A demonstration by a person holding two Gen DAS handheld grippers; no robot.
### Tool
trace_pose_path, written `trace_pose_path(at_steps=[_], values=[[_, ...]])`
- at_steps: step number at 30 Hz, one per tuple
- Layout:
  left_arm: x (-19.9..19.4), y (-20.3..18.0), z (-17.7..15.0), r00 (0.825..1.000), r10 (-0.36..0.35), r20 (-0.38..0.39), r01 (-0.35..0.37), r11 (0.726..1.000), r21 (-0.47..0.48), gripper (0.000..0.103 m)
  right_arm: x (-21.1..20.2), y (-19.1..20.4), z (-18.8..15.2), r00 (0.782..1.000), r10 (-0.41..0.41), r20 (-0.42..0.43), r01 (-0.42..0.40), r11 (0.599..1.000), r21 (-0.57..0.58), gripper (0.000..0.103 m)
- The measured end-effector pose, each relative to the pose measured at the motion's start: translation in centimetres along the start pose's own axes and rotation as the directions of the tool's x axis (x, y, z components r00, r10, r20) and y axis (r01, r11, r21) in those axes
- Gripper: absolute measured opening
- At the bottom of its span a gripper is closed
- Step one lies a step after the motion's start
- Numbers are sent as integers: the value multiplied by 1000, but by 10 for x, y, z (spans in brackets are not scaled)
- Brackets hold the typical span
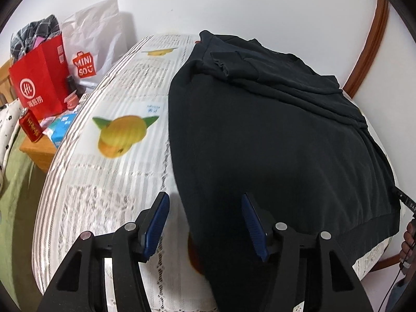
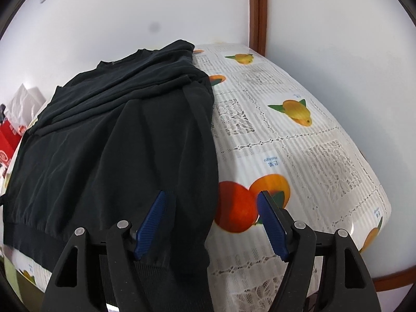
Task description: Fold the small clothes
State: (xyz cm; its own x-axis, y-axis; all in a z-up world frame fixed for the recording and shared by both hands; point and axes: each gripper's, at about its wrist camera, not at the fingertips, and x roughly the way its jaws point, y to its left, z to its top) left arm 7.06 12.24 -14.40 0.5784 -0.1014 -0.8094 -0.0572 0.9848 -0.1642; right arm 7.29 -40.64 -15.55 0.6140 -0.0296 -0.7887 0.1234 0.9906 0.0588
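1. Both tools stand spread with nothing pinched: your left tool (image 1: 205, 223) straddles the near left edge of the dark sweater (image 1: 273, 135), one pad over cloth and one over the counter, and your right tool (image 2: 212, 223) straddles the near right edge the same way.
2. That sweater lies on the counter (image 2: 299, 156), which wears a lace-patterned cover printed with fruit. Its ribbed hem (image 2: 31, 236) faces you, while its sleeves look folded in across the upper body near the far wall.
3. Judged from this, the sides are in and the lengthwise fold is likely still to come.
4. Risk one: pinching only the top layer at either corner. Several layers are stacked there, so a shallow bite would peel one up and undo the sleeve folds.
5. Risk two: catching the cover along with the hem. It is thin and lies directly beneath the cloth, so a low bite could drag it and shift the whole sweater.
6. Risk three: uneven lifting. If one tool grips further in than the other, the fold would skew.
7. Off the counter's left side, a red paper bag (image 1: 39, 85), a white shopping bag (image 1: 96, 39) and a red can (image 1: 30, 127) sit on a low wooden stand, well apart from the work.
8. At the right edge of the left view, a hand (image 1: 409, 244) shows beside a black cable.
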Motion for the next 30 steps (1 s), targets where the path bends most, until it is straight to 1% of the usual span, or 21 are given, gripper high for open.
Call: trace_pose_path(at_steps=[5,13,17,21,24,25,27,28,29,30], values=[[-5,11,-12,999,-24,24,24,999,-27,55,-3,3,-8,1000,-1,17,1,1000,-7,72],[-8,5,-20,999,-39,23,39,999,-2,55,8,10,-18,1000,28,-4,-28,1000,-9,72],[-6,-7,-22,999,-35,23,34,999,33,56,14,15,-18,1000,15,4,-15,1000,-21,72],[-3,-17,-21,1000,-15,26,14,998,57,56,19,17,-12,1000,8,8,-8,1000,1,72],[0,-21,-19,999,-3,34,0,997,73,56,22,24,-8,1000,24,16,-24,1000,-11,72],[1,-22,-18,999,4,37,-7,997,78,54,23,27,-7,999,30,20,-29,999,-22,71],[1,-23,-17,999,26,43,-29,997,73,44,26,32,-5,999,35,28,-34,999,-33,70],[0,-21,-18,998,32,45,-35,997,67,33,27,34,-4,999,28,30,-27,999,-32,70],[-1,-20,-18,998,35,46,-38,997,61,21,27,35,-3,999,27,28,-26,999,-36,63],[-1,-18,-18,999,29,44,-32,998,53,15,26,37,-3,999,42,27,-41,998,-44,56]])
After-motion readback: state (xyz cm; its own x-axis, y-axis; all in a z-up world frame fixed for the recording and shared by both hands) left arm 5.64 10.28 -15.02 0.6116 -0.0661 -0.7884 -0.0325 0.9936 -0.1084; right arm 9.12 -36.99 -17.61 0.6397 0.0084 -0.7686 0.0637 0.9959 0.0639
